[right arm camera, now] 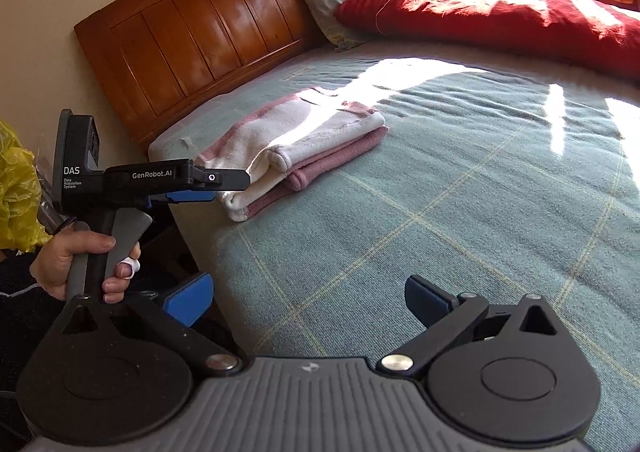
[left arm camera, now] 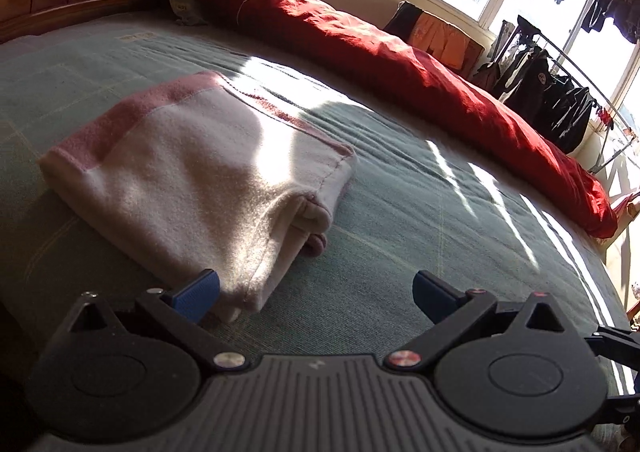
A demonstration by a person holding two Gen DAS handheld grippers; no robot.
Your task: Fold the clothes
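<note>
At the far left of the right wrist view, a yellow plastic bag (right arm camera: 16, 188) bunches against the wall, and just beside it a person's hand (right arm camera: 82, 260) grips the handle of the left gripper (right arm camera: 230, 188), whose blue-padded fingers point toward the bed. In its own view the left gripper (left arm camera: 316, 292) stands released, jaws spread wide and holding nothing, its left pad just touching the near corner of the folded garment (left arm camera: 200, 168). That garment, white fleece with pink bands, lies folded into a thick rectangle on the green checked bedspread (left arm camera: 400, 212), near the bed's left edge and in front of the wooden headboard (right arm camera: 224, 24). Sunlight falls across its far half. Further right, the right gripper (right arm camera: 308, 302) hovers over bare bedspread, also spread open and empty, well apart from the garment. Beyond, a grey pillow (right arm camera: 332, 0) leans at the headboard, and a long red quilt (right arm camera: 520, 20) stretches along the bed's far side toward the window. Dark clothes (left arm camera: 548, 100) hang on a rack at the right.
</note>
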